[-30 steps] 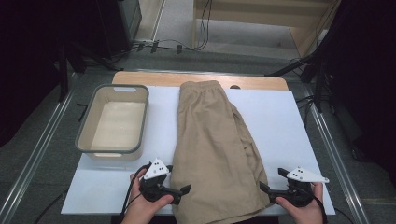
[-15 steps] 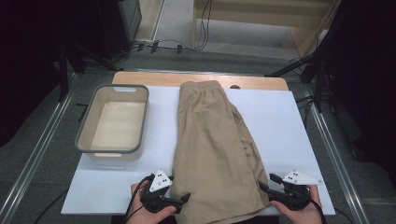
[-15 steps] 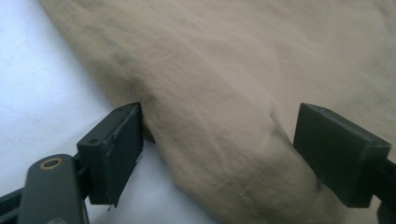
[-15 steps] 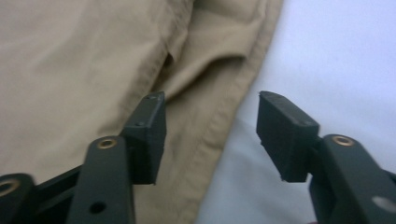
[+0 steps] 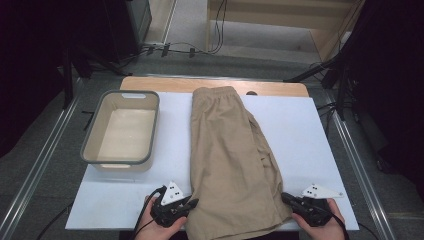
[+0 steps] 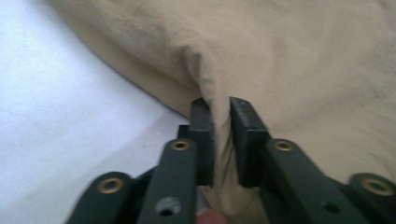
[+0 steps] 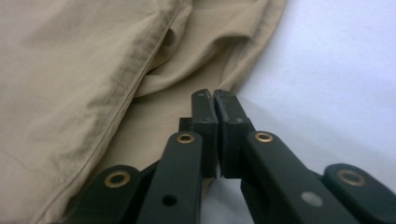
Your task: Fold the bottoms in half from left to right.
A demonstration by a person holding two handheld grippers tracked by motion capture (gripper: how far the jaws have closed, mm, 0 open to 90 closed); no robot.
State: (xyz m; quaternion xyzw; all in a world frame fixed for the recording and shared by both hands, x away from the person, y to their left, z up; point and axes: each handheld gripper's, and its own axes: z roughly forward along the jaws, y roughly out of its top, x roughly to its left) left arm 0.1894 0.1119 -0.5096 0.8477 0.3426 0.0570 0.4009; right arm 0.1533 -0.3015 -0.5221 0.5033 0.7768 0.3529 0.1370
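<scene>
High view: a pair of tan shorts (image 5: pixel 232 160) lies flat and lengthwise down the middle of the white table (image 5: pixel 300 130), waistband toward the top of the frame, hem at the bottom edge. A grey bin (image 5: pixel 122 130) sits empty at centre left, apart from the cloth. The left gripper (image 5: pixel 192 202) meets the lower left corner of the shorts at the bottom of the frame, and the right gripper (image 5: pixel 284 198) meets the lower right corner

Left gripper view: the jaws have just been closing and now pinch a raised fold of the tan cloth (image 6: pixel 219 107) between the pads, in the centre of the frame, with bare table at the left

Right gripper view: these jaws have also just been closing and stand together at the centre of the frame, on the edge of the shorts (image 7: pixel 93 70); they look nipped on a thin layer of hem, though that layer is hard to make out

Judging by this, both near corners seem taken and nothing is lifted or folded yet; the fold itself, and any move to the bin, is left to do
</scene>
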